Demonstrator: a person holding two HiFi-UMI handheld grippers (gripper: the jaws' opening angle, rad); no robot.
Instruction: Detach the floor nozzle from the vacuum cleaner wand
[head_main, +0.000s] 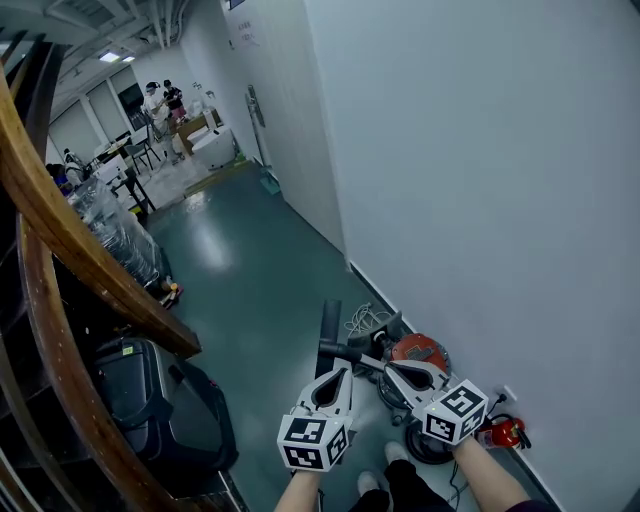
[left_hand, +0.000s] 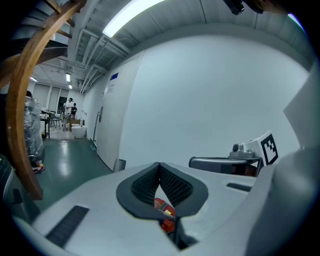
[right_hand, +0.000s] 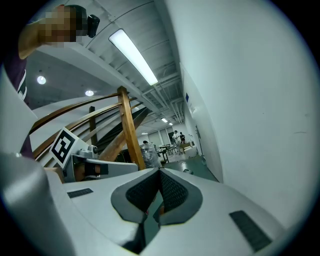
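The vacuum cleaner (head_main: 421, 351), red and black, sits on the green floor against the white wall. A dark tube-like part (head_main: 329, 326) rises at its left; I cannot tell the wand from the nozzle here. Just in front of it my left gripper (head_main: 344, 367) is shut and empty. My right gripper (head_main: 391, 366) is shut and empty too, its tip over the machine's left side. In the left gripper view, a bit of the red body (left_hand: 165, 209) shows below the shut left gripper (left_hand: 159, 168). The right gripper view shows the shut right gripper (right_hand: 160, 173) with nothing in it.
A wooden stair rail (head_main: 60, 235) curves along the left, with a black case (head_main: 165, 405) under it. A white cable coil (head_main: 364, 320) and a red object (head_main: 503, 432) lie by the wall (head_main: 480, 180). People and desks (head_main: 165, 100) stand far down the corridor.
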